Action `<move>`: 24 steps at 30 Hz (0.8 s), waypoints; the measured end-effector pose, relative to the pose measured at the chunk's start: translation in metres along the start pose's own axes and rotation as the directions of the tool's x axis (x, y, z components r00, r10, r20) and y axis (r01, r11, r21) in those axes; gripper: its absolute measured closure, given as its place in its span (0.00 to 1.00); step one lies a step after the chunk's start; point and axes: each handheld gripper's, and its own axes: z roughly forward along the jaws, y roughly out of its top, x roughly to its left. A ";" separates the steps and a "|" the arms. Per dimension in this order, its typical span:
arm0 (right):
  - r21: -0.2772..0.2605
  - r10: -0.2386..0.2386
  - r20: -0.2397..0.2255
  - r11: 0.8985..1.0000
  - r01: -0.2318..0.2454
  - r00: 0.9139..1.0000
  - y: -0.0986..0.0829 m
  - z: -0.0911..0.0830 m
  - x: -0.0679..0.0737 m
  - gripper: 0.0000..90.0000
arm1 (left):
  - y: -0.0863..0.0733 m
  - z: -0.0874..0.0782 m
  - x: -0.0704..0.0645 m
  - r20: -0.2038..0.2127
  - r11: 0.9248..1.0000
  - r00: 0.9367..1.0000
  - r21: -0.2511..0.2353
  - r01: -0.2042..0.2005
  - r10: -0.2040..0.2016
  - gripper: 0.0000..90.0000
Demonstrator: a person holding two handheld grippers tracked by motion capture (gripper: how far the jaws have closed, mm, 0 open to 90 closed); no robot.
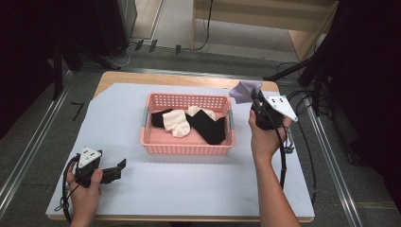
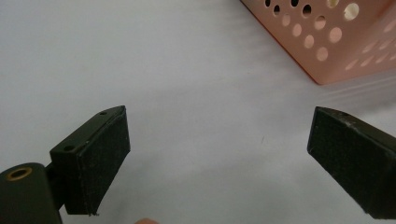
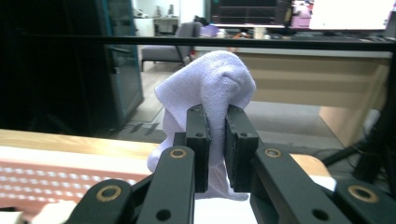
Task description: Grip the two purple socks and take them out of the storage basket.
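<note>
Item one: we record a pale lilac sock [image 1: 245, 91], seen in the high view right of centre in the upper half of the frame, lifted just beyond the right end of the basket. In the right gripper view the same sock [image 3: 210, 86] sits at centre frame, bunched and draped over the jaw tips.

Item two: the right gripper [image 1: 257, 105], held in the person's right hand [image 1: 265, 137] right of centre in the high view. We find its jaws drawn narrow and clamped on the sock; in its own view the right gripper [image 3: 216, 149] pinches a fold of the cloth between the two black pads.

Item three: the left gripper [image 1: 120, 164], at lower left of the high view, held low over the white sheet by the left hand [image 1: 85, 191]. We note its jaws spread wide with nothing between them; in the left gripper view the left gripper [image 2: 217, 154] shows bare sheet across the gap.

Item four: a pink perforated basket [image 1: 189, 147] at centre of the high view, its corner [image 2: 327, 46] at upper right of the left gripper view. Contents: black socks [image 1: 208, 125] and cream socks [image 1: 176, 124], lying mixed and touching.

Item five: a white sheet [image 1: 189, 189] covering the table.
</note>
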 end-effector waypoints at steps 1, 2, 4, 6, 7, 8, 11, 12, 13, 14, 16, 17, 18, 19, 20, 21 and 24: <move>0.009 0.001 0.026 1.000 -0.001 1.000 -0.004 0.000 -0.009 0.91 | 0.000 0.000 0.000 0.000 1.000 1.000 -0.001 0.001 -0.001 0.07; 0.009 0.001 0.026 1.000 -0.001 1.000 -0.004 0.000 -0.009 0.91 | 0.000 0.000 0.000 -0.001 1.000 1.000 -0.001 -0.002 0.002 0.07; 0.034 0.002 0.052 0.999 -0.004 0.999 -0.009 0.000 -0.016 0.91 | 0.000 0.000 0.000 -0.001 1.000 1.000 -0.001 -0.002 0.002 0.07; 0.066 -0.005 0.088 0.998 -0.001 0.996 -0.019 0.002 -0.026 0.91 | 0.000 0.000 0.000 -0.001 1.000 1.000 -0.001 -0.003 0.003 0.07; 0.066 -0.005 0.088 0.998 -0.001 0.996 -0.019 0.002 -0.026 0.91 | 0.000 0.000 0.000 -0.001 1.000 1.000 0.000 -0.008 0.008 0.07; 0.079 -0.005 0.096 0.997 -0.003 0.995 -0.022 0.002 -0.029 0.91 | 0.000 0.000 0.000 -0.004 1.000 1.000 -0.001 -0.005 0.005 0.07; 0.116 -0.003 0.144 0.993 -0.014 0.989 -0.032 0.004 -0.039 0.91 | 0.000 0.000 -0.001 -0.006 1.000 1.000 -0.004 -0.004 0.004 0.07; 0.127 0.012 0.150 0.991 -0.031 0.989 -0.036 0.004 -0.043 0.91 | 0.000 0.000 0.000 -0.005 1.000 1.000 -0.001 -0.008 0.008 0.07; 0.133 0.022 0.158 0.990 -0.043 0.987 -0.039 0.004 -0.046 0.91 | 0.000 0.000 0.000 -0.004 1.000 1.000 -0.002 -0.007 0.007 0.07; 0.151 0.028 0.166 0.987 -0.054 0.986 -0.044 0.004 -0.050 0.91 | 0.000 0.000 0.000 -0.005 1.000 1.000 -0.002 -0.008 0.008 0.07; 0.190 0.055 0.154 0.978 -0.085 0.987 -0.054 0.005 -0.057 0.84 | 0.000 0.000 0.000 -0.005 1.000 1.000 -0.001 -0.008 0.008 0.07; 0.200 0.065 0.145 0.975 -0.093 0.987 -0.056 0.004 -0.059 0.78 | 0.000 0.000 0.000 -0.005 1.000 1.000 -0.005 -0.008 0.008 0.07; 0.200 0.065 0.145 0.975 -0.093 0.987 -0.056 0.004 -0.059 0.78 | 0.000 -0.001 -0.001 -0.006 1.000 1.000 -0.007 -0.010 0.010 0.07; 0.205 0.082 0.139 0.972 -0.110 0.987 -0.058 0.002 -0.060 0.75 | 0.000 -0.001 -0.001 -0.006 1.000 1.000 -0.008 -0.010 0.010 0.07; 0.223 0.097 0.121 0.967 -0.122 0.988 -0.058 0.000 -0.060 0.72 | 0.000 -0.001 -0.001 -0.006 1.000 1.000 -0.008 -0.011 0.011 0.07; 0.225 0.112 0.109 0.965 -0.135 0.988 -0.060 -0.002 -0.061 0.69 | 0.000 -0.001 -0.001 -0.006 1.000 1.000 -0.008 -0.010 0.010 0.07; 0.223 0.117 0.078 0.966 -0.132 0.990 -0.061 -0.009 -0.062 0.61 | 0.000 -0.001 0.000 -0.005 1.000 1.000 -0.004 -0.009 0.009 0.07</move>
